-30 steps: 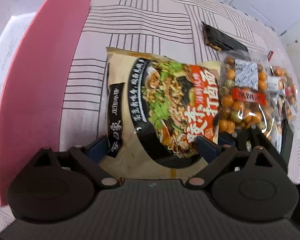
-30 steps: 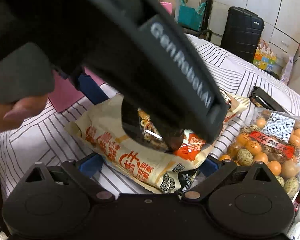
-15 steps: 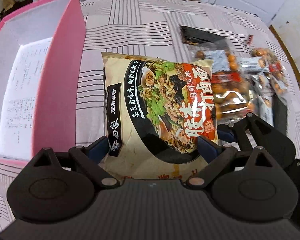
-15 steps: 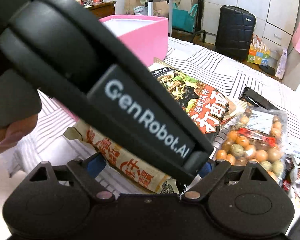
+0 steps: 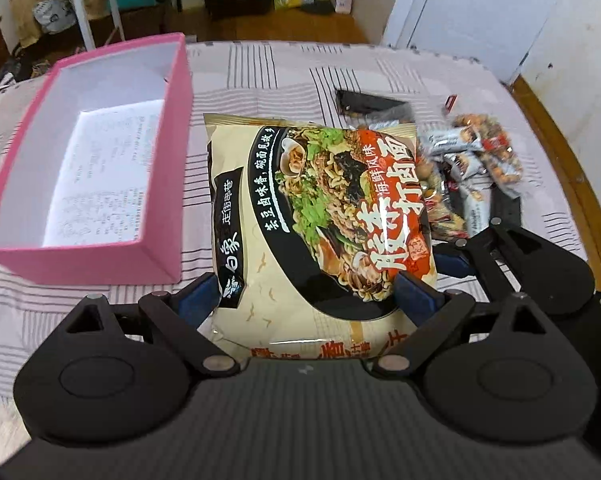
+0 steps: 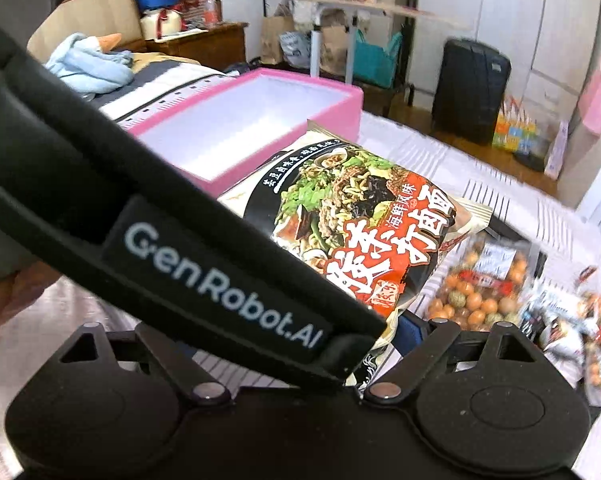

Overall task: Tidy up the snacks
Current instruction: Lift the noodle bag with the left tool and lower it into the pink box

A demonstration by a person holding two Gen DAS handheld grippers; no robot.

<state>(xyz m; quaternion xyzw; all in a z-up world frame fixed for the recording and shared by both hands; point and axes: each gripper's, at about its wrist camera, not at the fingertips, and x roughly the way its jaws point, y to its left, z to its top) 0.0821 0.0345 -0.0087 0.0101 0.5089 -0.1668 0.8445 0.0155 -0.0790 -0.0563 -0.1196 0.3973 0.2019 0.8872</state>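
Lifted clear of the striped tablecloth [image 5: 292, 76] since the earlier frames, the noodle packet [image 5: 320, 216] now hangs above the table with the pink box [image 5: 168, 160] in full view beside it, where a second ago only the box's near wall showed. Blue pads [image 5: 198, 300] of the left gripper [image 5: 306, 298] press on both long edges of the packet, the fingers spread wide around its full width and pinching it. In the right wrist view the right gripper [image 6: 284, 344] is largely hidden behind the left tool's black arm [image 6: 220, 272]; only its right-hand blue pad [image 6: 410, 334] shows, set against the packet's lower corner. Its jaws have just been closing slightly, and with the packet between them they stand wide, gripping it too as far as the frames show. A person's fingers [image 6: 8, 296] appear at the left edge of that view. Beyond the packet, to its left in the left wrist view, the pink box sits open on the cloth, white inside, with a printed sheet [image 5: 104, 176] on its floor. To the packet's right lie a clear bag of coated nuts [image 6: 480, 280], several small silver-wrapped snacks [image 5: 464, 160] and a black packet [image 5: 368, 102]. A dark suitcase [image 6: 472, 88] stands on the floor behind the table.
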